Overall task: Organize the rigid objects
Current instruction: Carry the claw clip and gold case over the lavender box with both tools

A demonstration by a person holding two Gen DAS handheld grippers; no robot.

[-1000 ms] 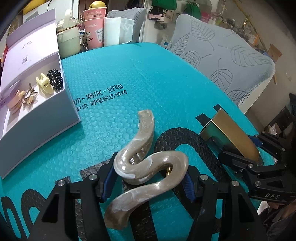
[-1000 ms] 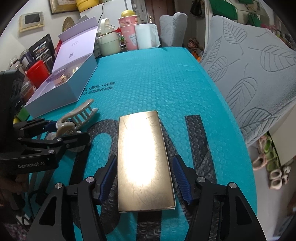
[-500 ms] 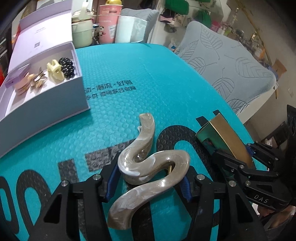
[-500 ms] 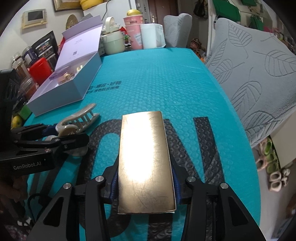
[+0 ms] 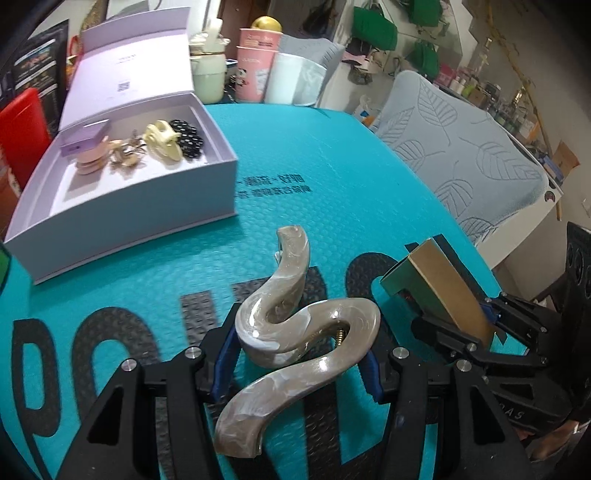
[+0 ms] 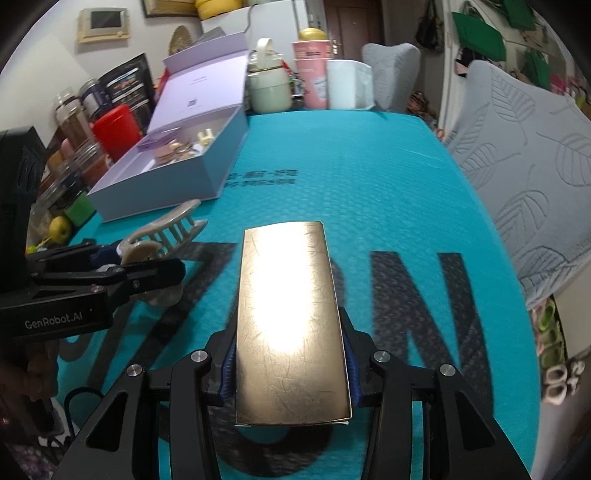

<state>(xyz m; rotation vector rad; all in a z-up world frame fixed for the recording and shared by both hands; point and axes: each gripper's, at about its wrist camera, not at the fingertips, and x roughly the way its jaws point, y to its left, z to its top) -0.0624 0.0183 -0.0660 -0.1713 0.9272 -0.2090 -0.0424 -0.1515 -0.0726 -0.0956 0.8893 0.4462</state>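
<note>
The left claw [image 5: 299, 354] is clamped on a wavy, marbled beige hair clip [image 5: 291, 332], its blue pads pressed to both sides after just closing in on it, above the teal bench [image 5: 332, 177]. At about three o'clock, the right claw [image 5: 476, 325] grips a gold rectangular clip [image 5: 443, 288]. Up at ten o'clock sits an open lilac box [image 5: 147, 192] holding small hair accessories [image 5: 162, 142].

A lived-in home dining area. A table under a teal bubble-textured mat [image 6: 369, 177] is standing beside chairs in leaf-patterned grey covers [image 6: 524, 155]. Food jars [image 6: 70, 114] are crowding the left edge, green bags [image 5: 373, 29] are hanging at the upper right, and slippers [image 6: 554, 354] are lying on the floor at lower right.
</note>
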